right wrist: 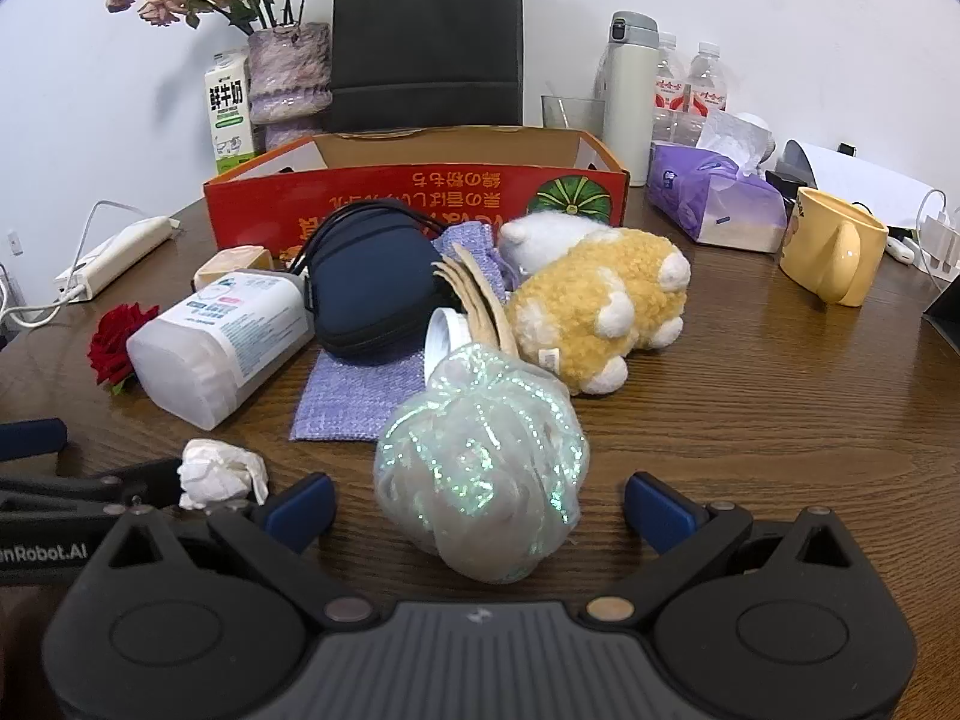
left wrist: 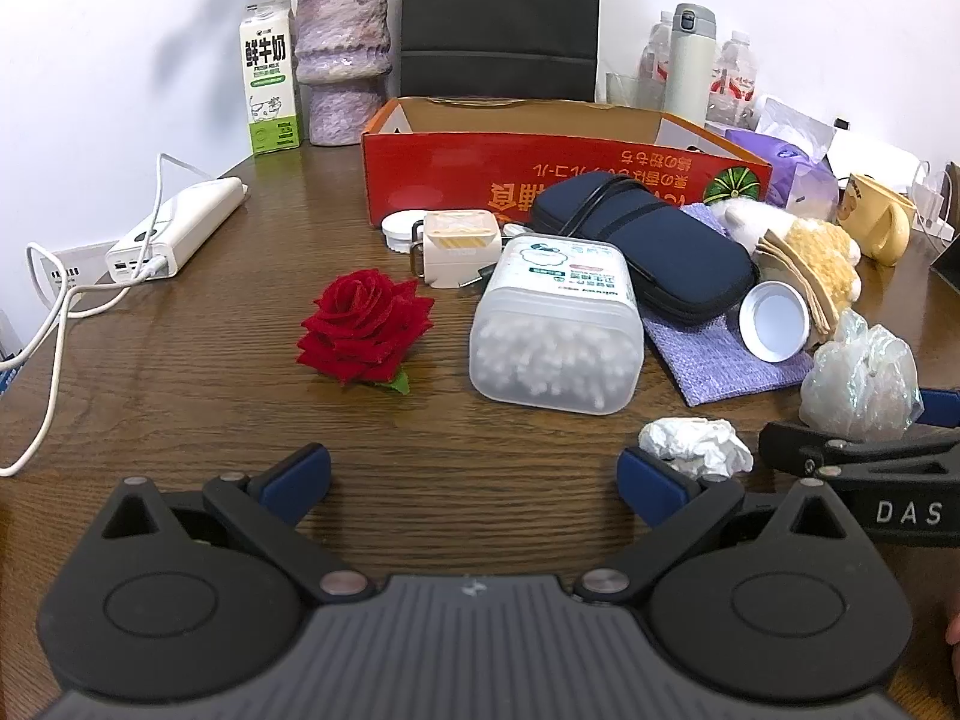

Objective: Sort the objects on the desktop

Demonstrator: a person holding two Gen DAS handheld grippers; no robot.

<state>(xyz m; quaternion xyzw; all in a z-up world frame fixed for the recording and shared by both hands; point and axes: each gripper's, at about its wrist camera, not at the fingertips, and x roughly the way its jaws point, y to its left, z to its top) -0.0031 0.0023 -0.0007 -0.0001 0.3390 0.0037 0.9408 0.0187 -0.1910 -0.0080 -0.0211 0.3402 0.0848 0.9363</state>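
My left gripper (left wrist: pixel 474 483) stands open over bare wood, nothing between its fingers. Ahead of it lie a red fabric rose (left wrist: pixel 363 330), a clear box of cotton swabs (left wrist: pixel 555 330) on its side and a crumpled white tissue (left wrist: pixel 696 444) by the right fingertip. My right gripper (right wrist: pixel 480 507) is open too, with an iridescent crinkled bag (right wrist: pixel 480 468) between its fingers, which stand apart from it. Beyond lie a yellow plush toy (right wrist: pixel 600 306), a navy pouch (right wrist: pixel 375 294) on a purple cloth (right wrist: pixel 354 402), and the open red cardboard box (right wrist: pixel 414 198).
At the back stand a milk carton (left wrist: pixel 270 78), a purple vase (left wrist: pixel 342 60), a thermos (right wrist: pixel 627 96), water bottles and a tissue pack (right wrist: pixel 714 204). A yellow mug (right wrist: pixel 831 246) sits right. A white power bank (left wrist: pixel 174 228) with cables lies left.
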